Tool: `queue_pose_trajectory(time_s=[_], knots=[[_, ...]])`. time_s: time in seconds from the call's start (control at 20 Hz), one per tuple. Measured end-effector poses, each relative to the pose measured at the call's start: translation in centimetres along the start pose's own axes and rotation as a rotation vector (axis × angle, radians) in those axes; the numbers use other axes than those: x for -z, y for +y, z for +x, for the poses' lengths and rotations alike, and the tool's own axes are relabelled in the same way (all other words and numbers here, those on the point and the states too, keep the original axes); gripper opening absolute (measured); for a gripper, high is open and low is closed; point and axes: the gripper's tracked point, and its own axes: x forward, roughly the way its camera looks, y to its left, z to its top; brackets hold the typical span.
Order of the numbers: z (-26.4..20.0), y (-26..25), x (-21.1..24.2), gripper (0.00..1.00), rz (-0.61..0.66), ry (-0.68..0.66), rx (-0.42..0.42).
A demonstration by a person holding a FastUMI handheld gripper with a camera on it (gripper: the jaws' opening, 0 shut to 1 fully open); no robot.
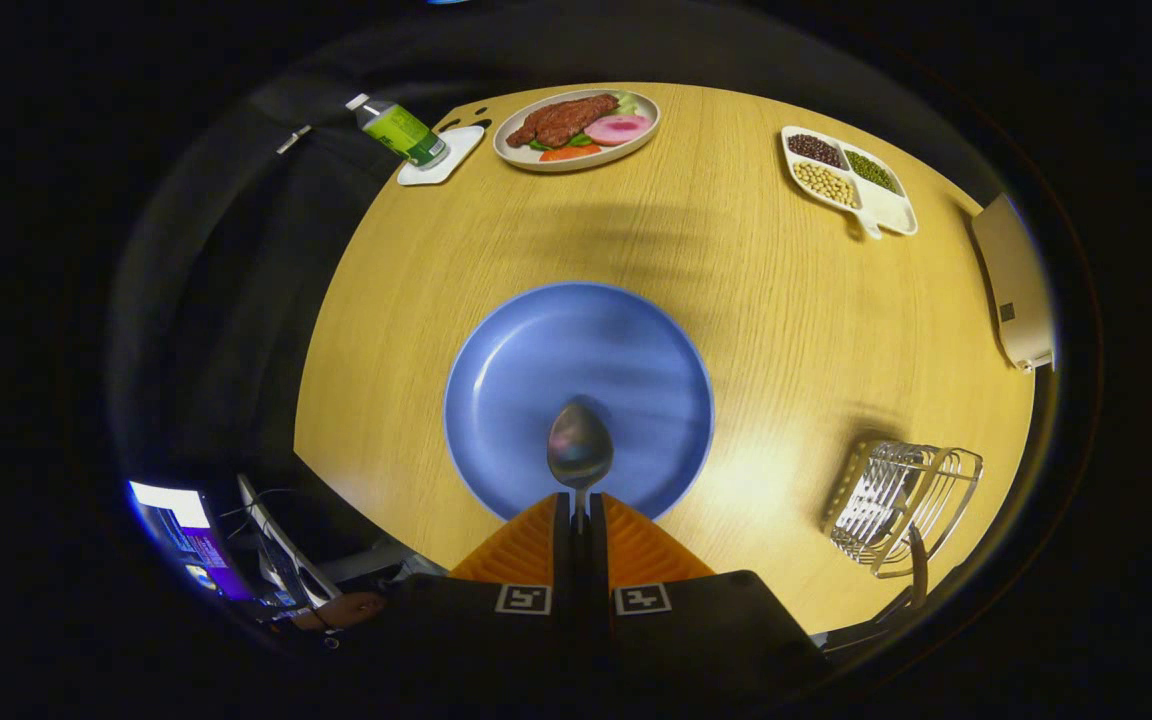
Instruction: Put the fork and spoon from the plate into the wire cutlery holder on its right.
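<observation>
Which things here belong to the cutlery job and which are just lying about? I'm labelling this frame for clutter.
Part of the job:
- spoon, pinched between the tool's fingers, bowl over the plate
- blue plate
- wire cutlery holder, to the plate's right

Just lying about:
- plate of food
- divided bean dish
- green bottle on a white tray
</observation>
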Motion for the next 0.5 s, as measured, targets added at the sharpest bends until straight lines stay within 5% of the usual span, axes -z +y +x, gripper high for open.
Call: queue_pose_trajectory(time_s=[0.5], knots=[[-11.6, -9.9, 0.2, 0.08, 0.024, -0.047, 0.054]])
